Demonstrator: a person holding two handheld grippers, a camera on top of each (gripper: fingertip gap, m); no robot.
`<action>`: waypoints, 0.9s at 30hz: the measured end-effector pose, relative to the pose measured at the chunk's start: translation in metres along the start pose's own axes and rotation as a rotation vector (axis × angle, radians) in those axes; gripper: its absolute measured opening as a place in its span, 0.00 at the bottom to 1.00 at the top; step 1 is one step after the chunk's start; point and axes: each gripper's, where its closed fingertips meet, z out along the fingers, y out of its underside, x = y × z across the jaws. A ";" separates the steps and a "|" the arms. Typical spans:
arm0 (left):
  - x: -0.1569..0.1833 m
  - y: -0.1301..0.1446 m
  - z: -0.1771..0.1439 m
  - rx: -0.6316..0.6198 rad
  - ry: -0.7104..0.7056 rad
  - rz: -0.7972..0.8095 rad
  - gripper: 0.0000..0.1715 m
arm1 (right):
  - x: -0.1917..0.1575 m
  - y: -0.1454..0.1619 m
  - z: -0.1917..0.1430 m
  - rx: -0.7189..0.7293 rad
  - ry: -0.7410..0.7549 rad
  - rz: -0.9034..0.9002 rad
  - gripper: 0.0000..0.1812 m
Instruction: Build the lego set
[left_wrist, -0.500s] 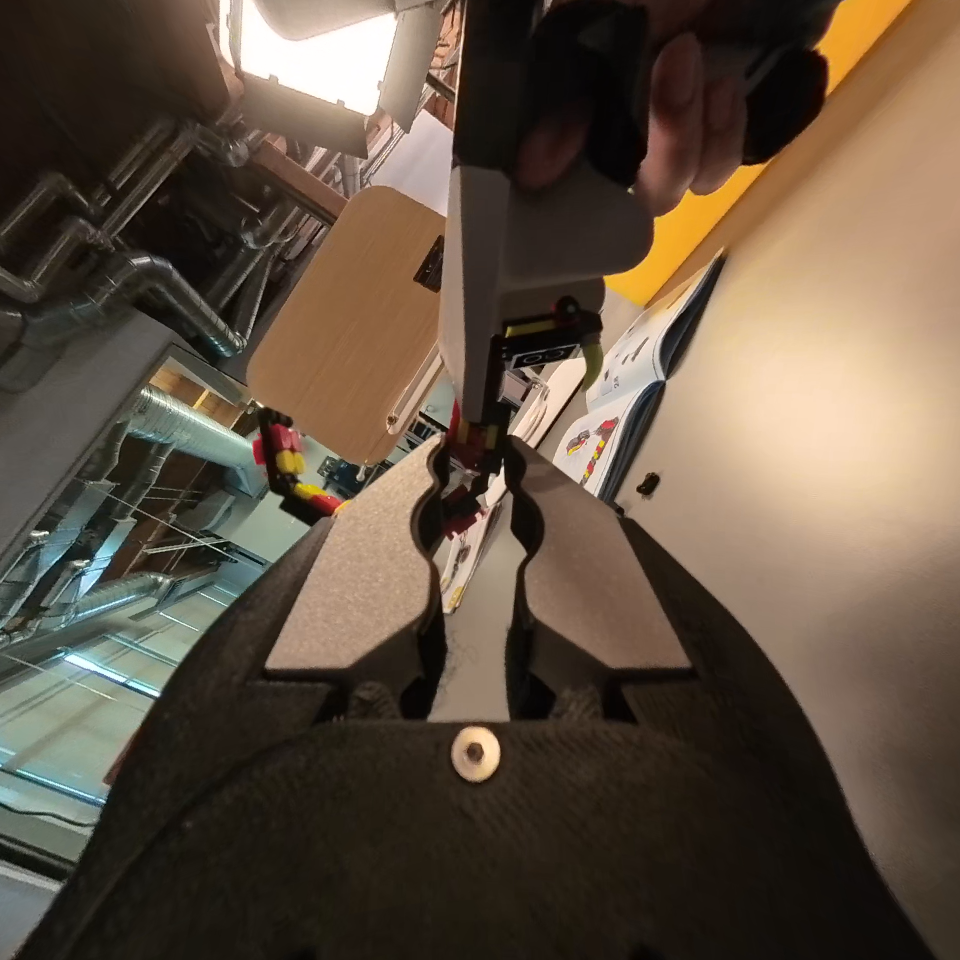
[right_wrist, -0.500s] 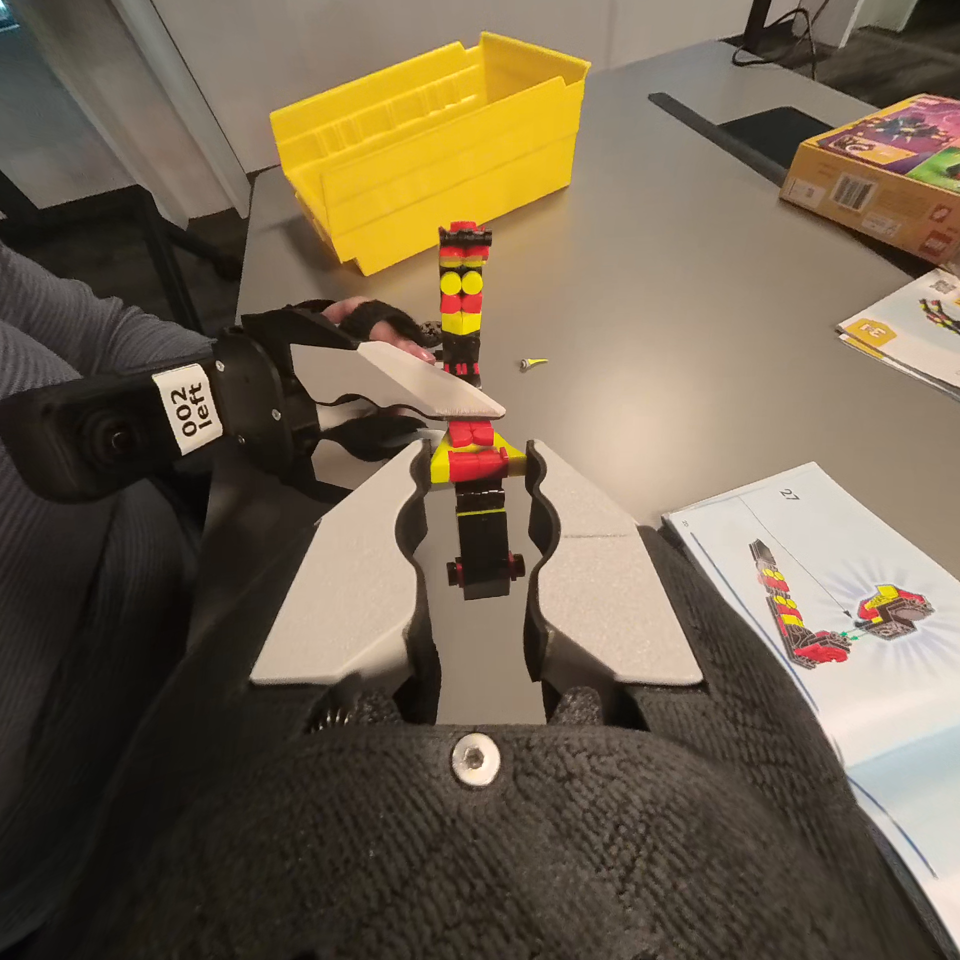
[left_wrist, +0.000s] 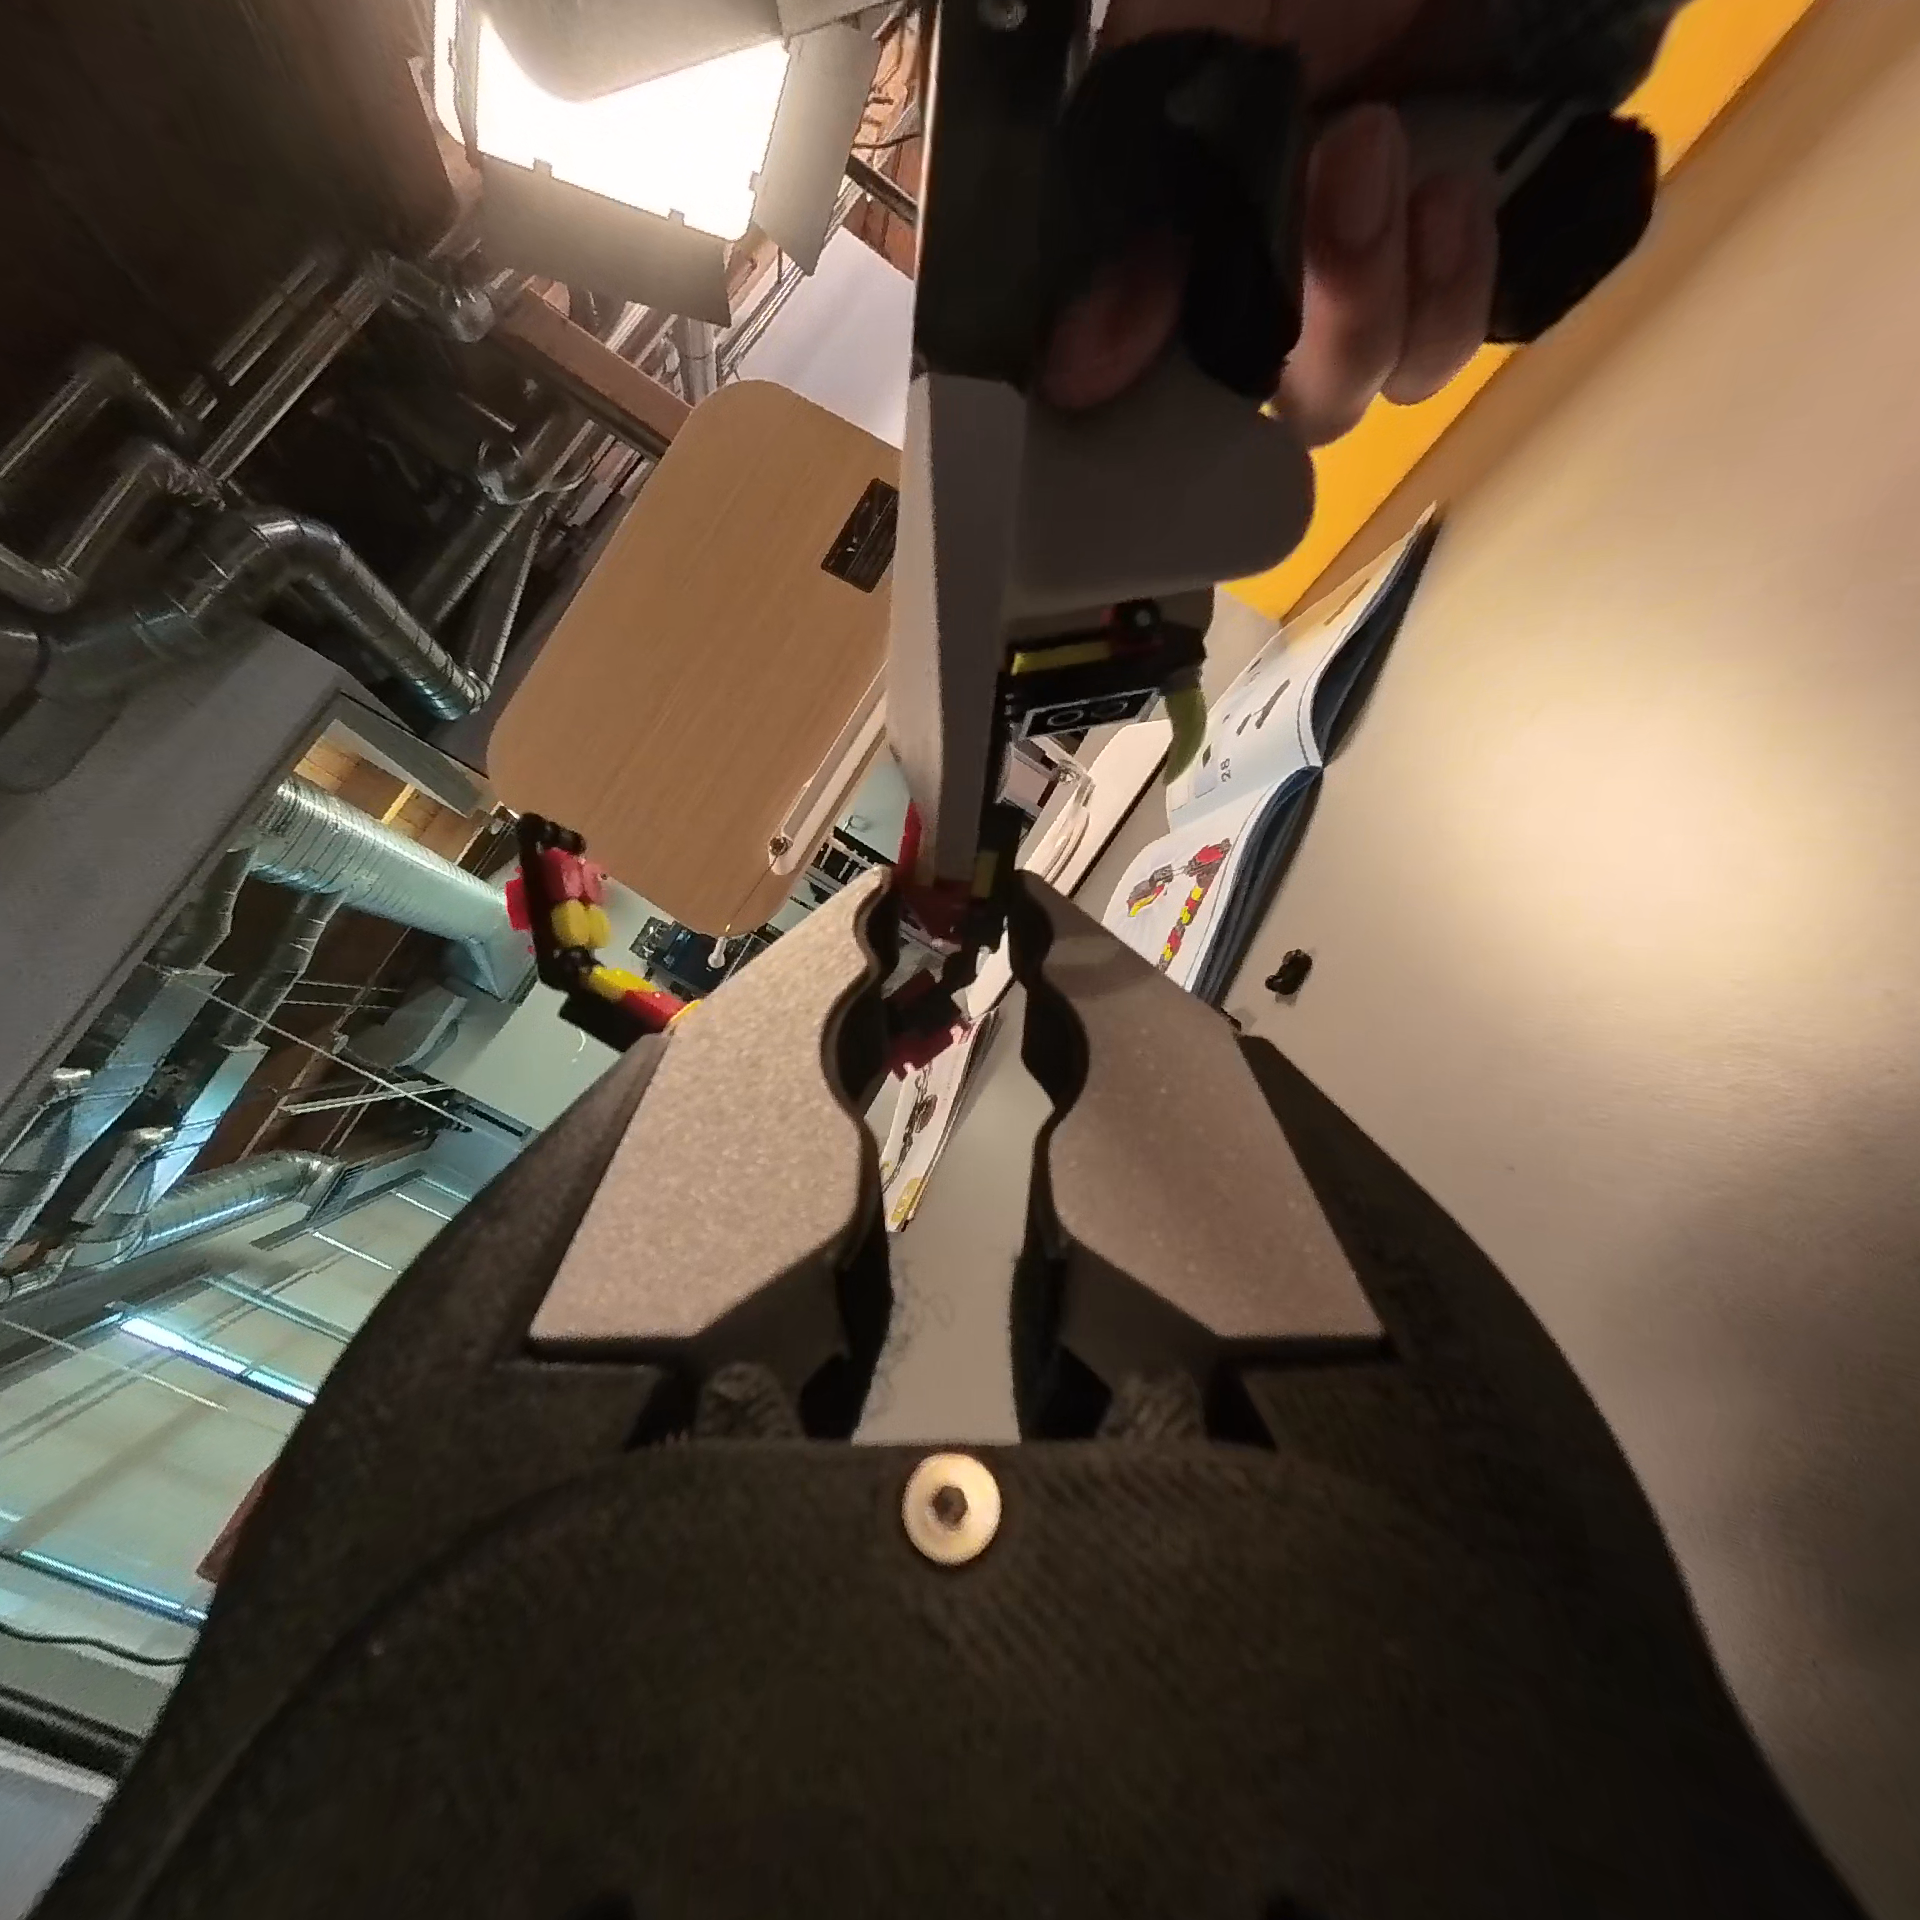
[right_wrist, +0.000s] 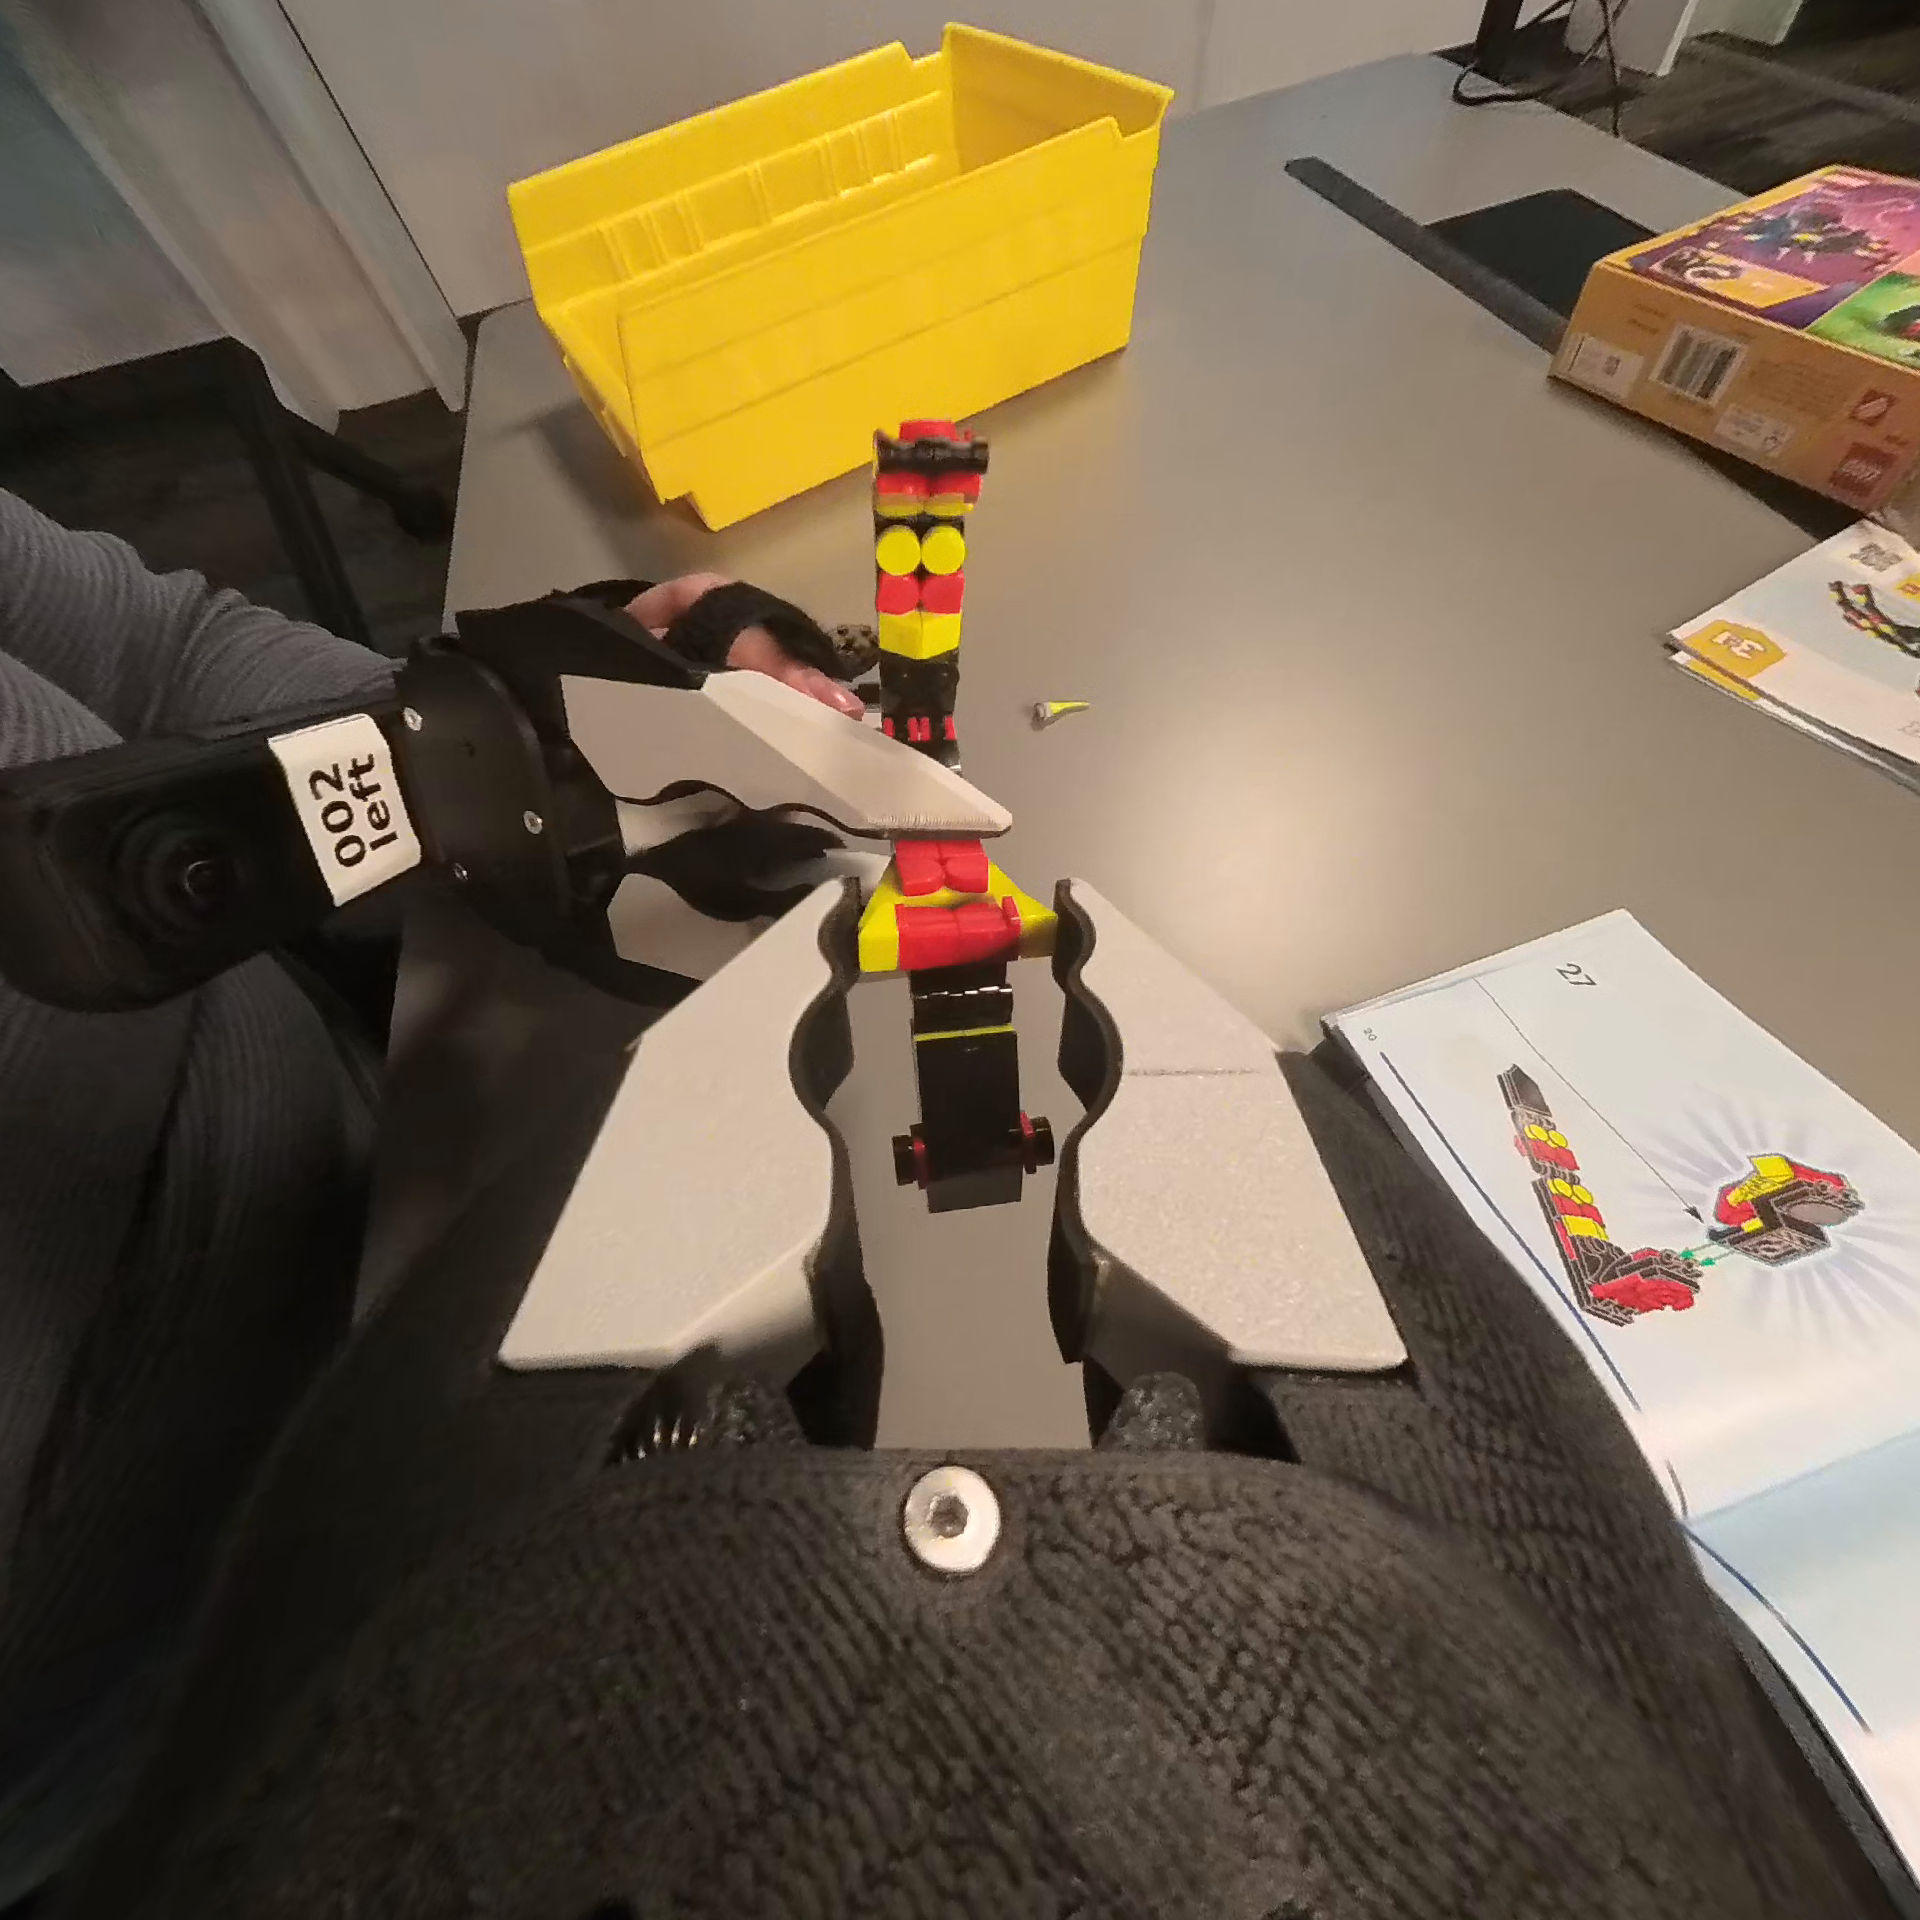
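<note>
Red, yellow and black bricks make up the lego model (right_wrist: 951, 914), which sits at frame centre in the right wrist view, clamped between the tips of the right gripper (right_wrist: 956, 920) by its yellow wedge section. Little has changed since half a second ago: both grippers and the model hold nearly the same pose. Its long axis runs straight up the frame, the segmented red-and-yellow end pointing toward the yellow bin (right_wrist: 842, 260) at upper centre and the black stub with small dark-red pins pointing back between the fingers. Coming in from the left edge, the left gripper (right_wrist: 935, 821) pinches the model just above the right gripper's hold (its fingers lie nearly flat, one over the other). From the left wrist view the same model (left_wrist: 582, 951) curls off toward the left of the frame. Lower right lies an open instruction booklet (right_wrist: 1662, 1247) on the grey table (right_wrist: 1351, 623); a lego box (right_wrist: 1756, 312) sits upper right.
</note>
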 end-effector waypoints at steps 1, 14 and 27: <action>0.000 0.000 0.000 0.002 0.001 0.002 0.11 | 0.000 0.001 0.000 -0.006 -0.003 -0.005 0.19; 0.029 -0.024 -0.006 0.139 0.178 -0.086 0.23 | 0.046 0.048 -0.059 -0.442 0.214 -0.226 0.19; 0.024 -0.020 -0.005 0.123 0.179 -0.174 0.21 | 0.065 0.100 -0.086 -0.542 0.110 -0.068 0.19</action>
